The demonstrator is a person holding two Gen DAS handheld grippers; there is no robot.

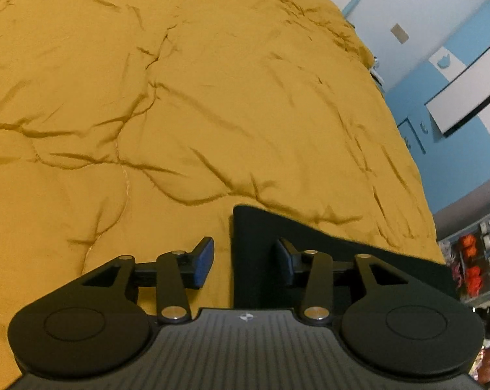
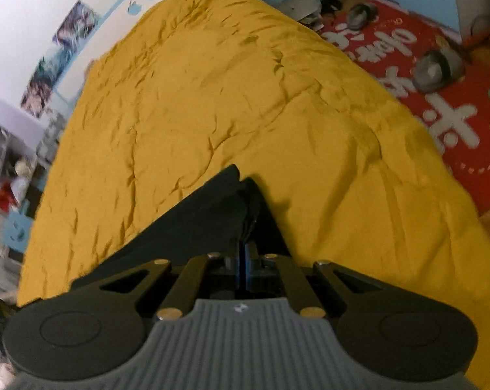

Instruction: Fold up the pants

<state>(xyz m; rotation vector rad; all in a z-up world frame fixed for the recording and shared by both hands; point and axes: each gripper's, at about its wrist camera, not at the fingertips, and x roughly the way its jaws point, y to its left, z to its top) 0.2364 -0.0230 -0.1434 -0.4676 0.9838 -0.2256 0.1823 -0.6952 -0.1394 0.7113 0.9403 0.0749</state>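
- A bed point(image 1: 212, 97) under a wrinkled mustard-yellow quilt point(image 2: 212, 97) fills most of both views.
- A red rug point(image 2: 440, 74) with large white lettering lies on the floor beside the bed, with two grey rounded things on it; blue and white walls and cluttered shelves show at the edges.
- The pants point(image 1: 326, 247), dark and flat, lie on the quilt at the near edge of the bed; in the left wrist view one square corner points away from the camera.
- In the right wrist view the pants point(image 2: 196, 224) rise in a dark fold toward the gripper, bunched where they meet the fingers.
- The left gripper point(image 1: 245, 263) has its jaws about half open with nothing pressed between them: one blue pad is over the quilt, the other over the pants' edge.
- The right gripper point(image 2: 244, 260) has its jaws closed tight, pinching the bunched cloth of the pants.
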